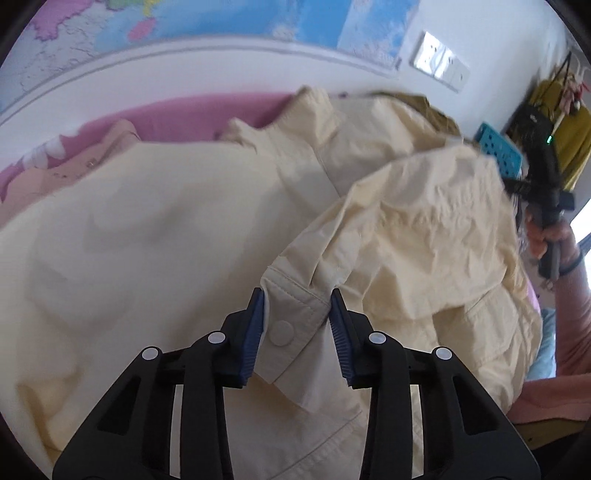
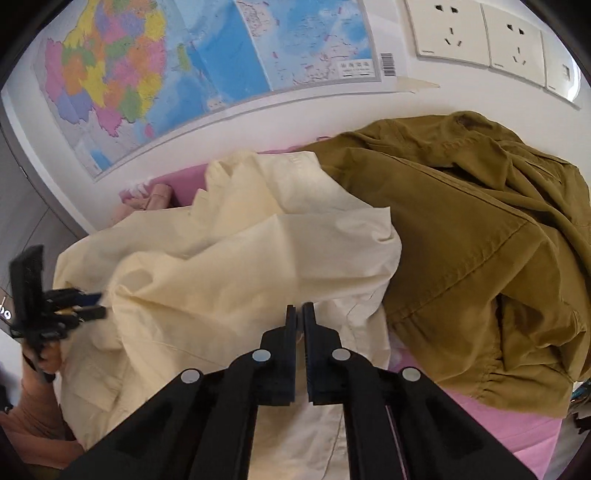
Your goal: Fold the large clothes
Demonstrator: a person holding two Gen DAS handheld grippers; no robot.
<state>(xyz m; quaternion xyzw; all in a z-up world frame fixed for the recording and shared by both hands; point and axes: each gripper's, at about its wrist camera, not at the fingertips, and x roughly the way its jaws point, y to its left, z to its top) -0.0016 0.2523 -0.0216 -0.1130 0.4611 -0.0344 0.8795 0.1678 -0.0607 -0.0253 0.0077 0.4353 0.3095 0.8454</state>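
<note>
Cream jacket (image 1: 184, 229) lies spread over the pink bedsheet (image 2: 509, 424), beside an olive jacket (image 2: 480, 240). Left gripper (image 1: 297, 314), part open, clamps the snap-buttoned cuff (image 1: 291, 325). Right gripper (image 2: 299, 314) is closed tight over cream cloth; whether it holds any, I cannot tell.

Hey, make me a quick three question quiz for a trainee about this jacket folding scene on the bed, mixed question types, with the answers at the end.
1. True or false: the left gripper has a snap-button cuff of the cream jacket between its blue pads.
2. Which garment lies beside the cream jacket? A) olive-brown jacket B) black coat C) striped sweater
3. Fill in: the wall behind the bed carries a coloured ____ and white sockets.

Key: 1 true; 2 A; 3 map.
</note>
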